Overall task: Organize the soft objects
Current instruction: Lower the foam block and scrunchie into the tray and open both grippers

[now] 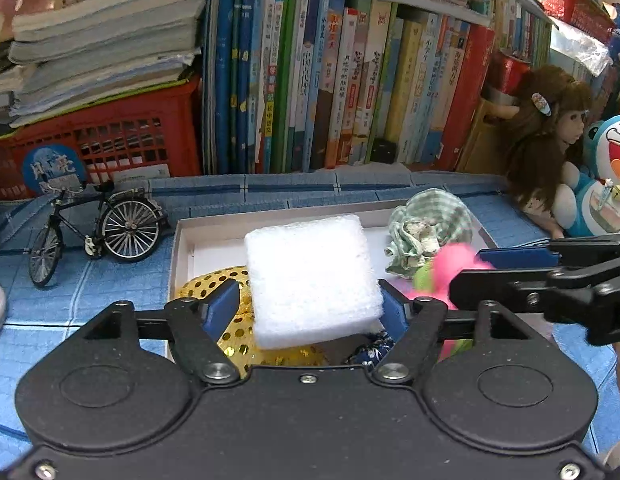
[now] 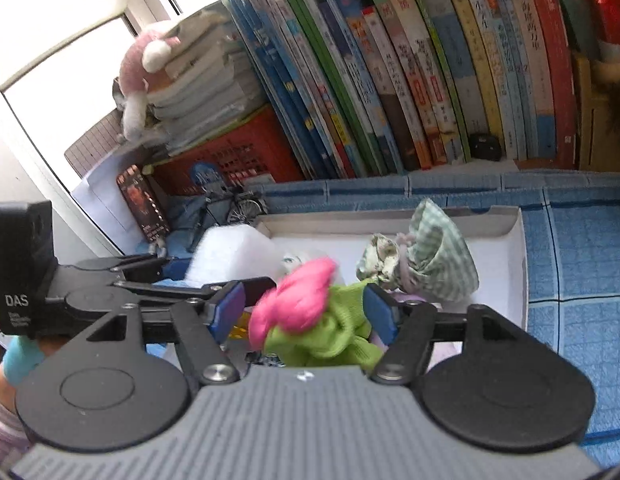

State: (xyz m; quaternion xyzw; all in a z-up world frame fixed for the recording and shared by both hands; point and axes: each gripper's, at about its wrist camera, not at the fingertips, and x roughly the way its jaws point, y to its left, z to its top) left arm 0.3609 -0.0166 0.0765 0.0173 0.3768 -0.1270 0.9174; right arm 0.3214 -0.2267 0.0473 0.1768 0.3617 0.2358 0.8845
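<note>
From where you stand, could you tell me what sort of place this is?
Probably a child's study corner at home: a packed row of books stands behind the blue-tiled desk, with a doll and a model bicycle beside it.

Long row of upright colourful books [image 1: 349,80], red plastic crate [image 1: 110,140] under stacked workbooks [image 1: 102,32], little black metal bicycle model [image 1: 98,228], brown-haired doll [image 1: 549,140], blue tiled mat [image 2: 581,248]
</note>
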